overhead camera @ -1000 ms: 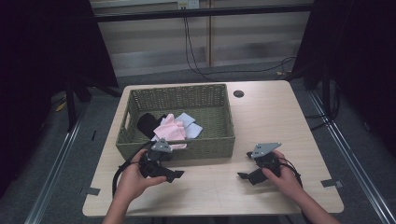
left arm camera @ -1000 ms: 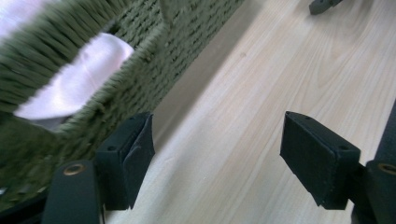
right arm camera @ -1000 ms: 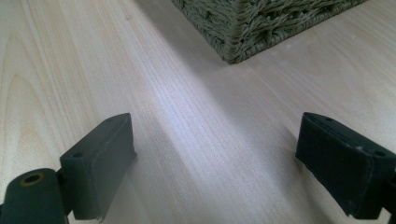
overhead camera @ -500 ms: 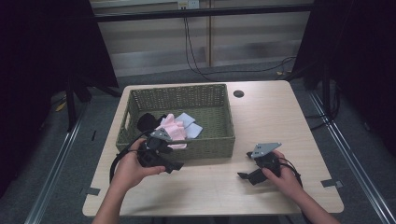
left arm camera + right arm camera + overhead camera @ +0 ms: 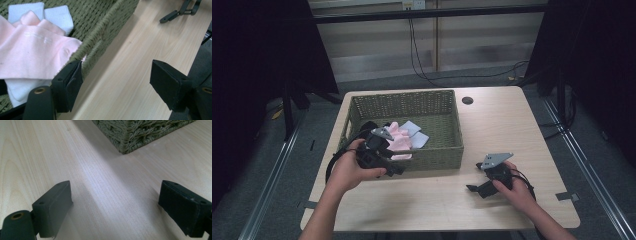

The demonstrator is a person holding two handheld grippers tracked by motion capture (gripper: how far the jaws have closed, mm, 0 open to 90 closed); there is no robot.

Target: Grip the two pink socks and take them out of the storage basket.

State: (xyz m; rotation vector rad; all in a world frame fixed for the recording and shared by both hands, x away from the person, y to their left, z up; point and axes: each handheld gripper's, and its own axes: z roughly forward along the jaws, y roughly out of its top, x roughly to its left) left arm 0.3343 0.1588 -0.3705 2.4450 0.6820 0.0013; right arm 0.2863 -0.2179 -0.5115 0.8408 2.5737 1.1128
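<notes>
1. Your left gripper [image 5: 393, 162] sits at the near rim of the woven basket [image 5: 447, 150], at about 8 o'clock from the table's [image 5: 492, 125] centre in the high view. Its jaws stand wide apart and grip nothing.
2. In the left gripper view, one pad [image 5: 72, 82] is just at the basket's rim beside the edge of the pink cloth [image 5: 32, 55]; whether it touches the cloth cannot be told. The other pad [image 5: 167, 85] hangs over bare table, outside the basket.
3. The pink cloth [image 5: 398, 140] lies inside the basket, toward its near left part, draped up against the near wall. Pale blue-white folded cloths [image 5: 417, 134] lie just beyond it at about 1 o'clock, touching it. A dark item [image 5: 368, 126] lies at the cloth's 10 o'clock; what it is cannot be told.
4. Your right gripper [image 5: 477, 189] rests low on the table at about 5 o'clock from the table's centre, well apart from the basket's near right corner. Its jaws are spread wide with nothing between them but bare wood.
5. In the right gripper view, the basket's corner [image 5: 130, 135] stands ahead at 12 o'clock, clear of both pads.
6. A small dark round hole [image 5: 467, 100] shows in the tabletop at the basket's 2 o'clock.
</notes>
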